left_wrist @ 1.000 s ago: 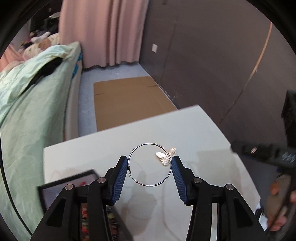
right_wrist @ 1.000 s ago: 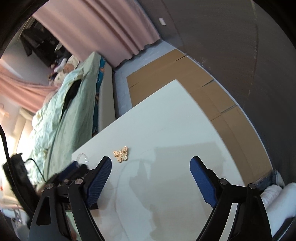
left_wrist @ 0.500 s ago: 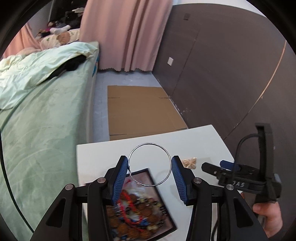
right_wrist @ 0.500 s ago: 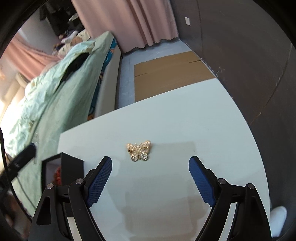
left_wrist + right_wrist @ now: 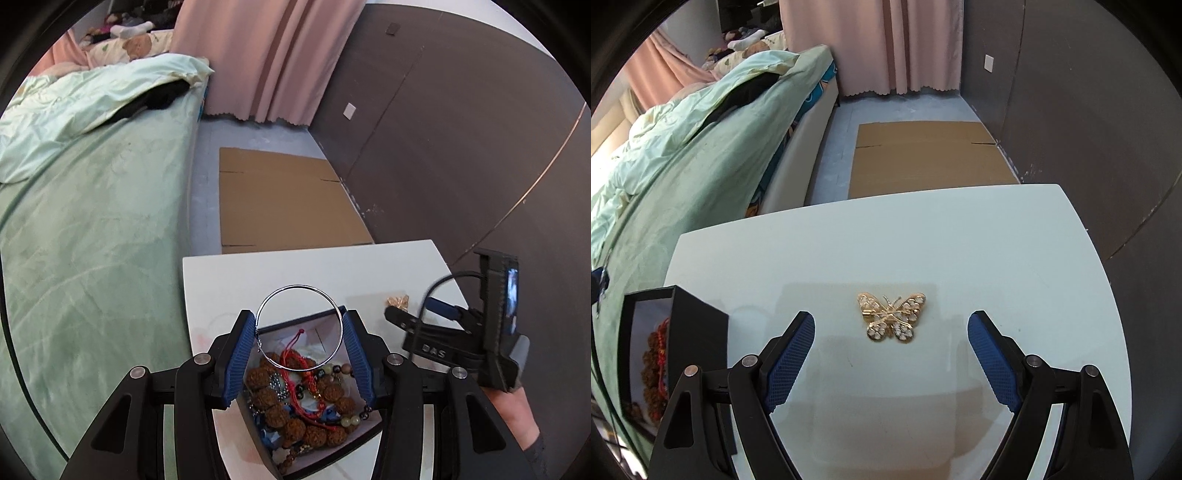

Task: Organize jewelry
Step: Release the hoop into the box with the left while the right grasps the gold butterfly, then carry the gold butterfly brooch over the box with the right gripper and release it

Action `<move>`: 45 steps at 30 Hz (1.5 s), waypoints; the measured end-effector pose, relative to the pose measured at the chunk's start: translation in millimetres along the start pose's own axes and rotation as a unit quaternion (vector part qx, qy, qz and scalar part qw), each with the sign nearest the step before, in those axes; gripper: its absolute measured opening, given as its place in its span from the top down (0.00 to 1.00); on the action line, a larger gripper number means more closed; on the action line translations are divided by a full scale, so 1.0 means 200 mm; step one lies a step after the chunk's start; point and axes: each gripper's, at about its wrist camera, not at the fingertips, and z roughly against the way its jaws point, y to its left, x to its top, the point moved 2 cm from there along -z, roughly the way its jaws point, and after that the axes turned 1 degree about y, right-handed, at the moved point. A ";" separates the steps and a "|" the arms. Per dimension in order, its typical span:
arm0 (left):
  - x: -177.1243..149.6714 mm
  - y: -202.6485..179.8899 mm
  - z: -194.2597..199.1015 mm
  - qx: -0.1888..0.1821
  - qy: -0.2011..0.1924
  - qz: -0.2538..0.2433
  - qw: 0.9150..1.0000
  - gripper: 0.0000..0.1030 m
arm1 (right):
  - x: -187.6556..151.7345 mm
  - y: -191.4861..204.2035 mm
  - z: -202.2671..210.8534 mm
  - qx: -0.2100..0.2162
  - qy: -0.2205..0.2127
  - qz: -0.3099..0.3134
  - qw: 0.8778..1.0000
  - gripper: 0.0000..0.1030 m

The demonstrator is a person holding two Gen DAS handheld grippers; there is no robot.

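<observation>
The left gripper (image 5: 299, 350) clamps a thin silver wire hoop (image 5: 299, 326) between its ribbed blue pads (image 5: 240, 362), the ring standing upright above an open black box (image 5: 314, 443). Inside that box lies a tangle of knobbly brown seed beads (image 5: 273, 402), red cord (image 5: 295, 365) and a few smooth pale beads, on a white lining. The box rests on a glossy white table (image 5: 229, 273), and further right the right gripper (image 5: 424, 317), matte black plastic, hangs near a small gold brooch (image 5: 398, 301).

From the right wrist, the right gripper (image 5: 891, 354) stands spread wide with nothing between its blue pads (image 5: 790, 358). Just beyond them the butterfly brooch (image 5: 891, 316) lies flat on the table (image 5: 1034, 258), gold filigree set with pale stones. The black box (image 5: 698, 332) sits at the left edge, its wall plain and square-cornered.
</observation>
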 end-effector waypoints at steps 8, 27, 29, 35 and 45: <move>-0.02 -0.01 0.00 -0.016 0.009 -0.002 1.000 0.51 | 0.01 0.04 -0.06 -0.032 0.005 0.007 0.999 0.40; -0.05 -0.05 -0.02 -0.031 0.024 0.032 0.999 0.39 | 0.00 -0.09 0.18 0.077 -0.029 -0.069 0.994 0.64; -0.06 -0.03 0.00 -0.026 0.019 0.038 0.999 0.39 | 0.00 -0.08 0.23 0.102 -0.042 -0.072 0.991 0.64; -0.08 0.03 0.07 -0.005 0.005 0.050 0.999 0.38 | 0.00 0.03 0.32 0.175 -0.067 -0.064 0.980 0.64; -0.12 0.12 0.15 0.023 -0.010 0.060 0.998 0.38 | -0.05 0.29 0.39 0.236 -0.079 -0.025 0.968 0.64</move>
